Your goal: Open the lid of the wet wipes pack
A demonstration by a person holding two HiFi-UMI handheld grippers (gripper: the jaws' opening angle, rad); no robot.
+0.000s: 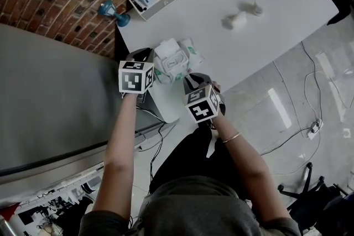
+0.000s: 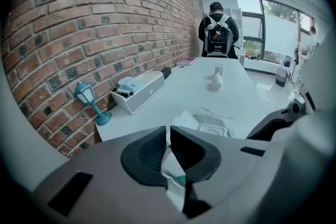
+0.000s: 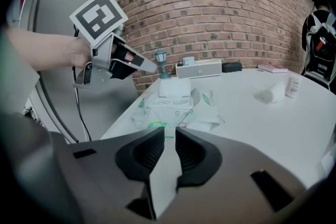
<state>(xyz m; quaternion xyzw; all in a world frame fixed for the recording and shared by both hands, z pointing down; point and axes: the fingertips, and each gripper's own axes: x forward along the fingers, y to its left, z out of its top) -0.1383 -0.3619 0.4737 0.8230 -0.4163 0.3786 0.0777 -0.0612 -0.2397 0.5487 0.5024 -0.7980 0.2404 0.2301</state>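
The grey left gripper [image 2: 168, 131] and right gripper [image 3: 169, 134] each have black ribbed fingers [image 2: 149, 152] and a white cube [image 1: 135, 77] printed with black square markers. The person wears a dark, perhaps grey, top [image 1: 193, 204] and a thin bracelet [image 1: 231, 137].

Office-like workroom: brick wall [image 2: 94, 34], long white table [image 1: 276, 19], big windows [image 2: 273, 23], wheeled chair [image 1: 301, 188].
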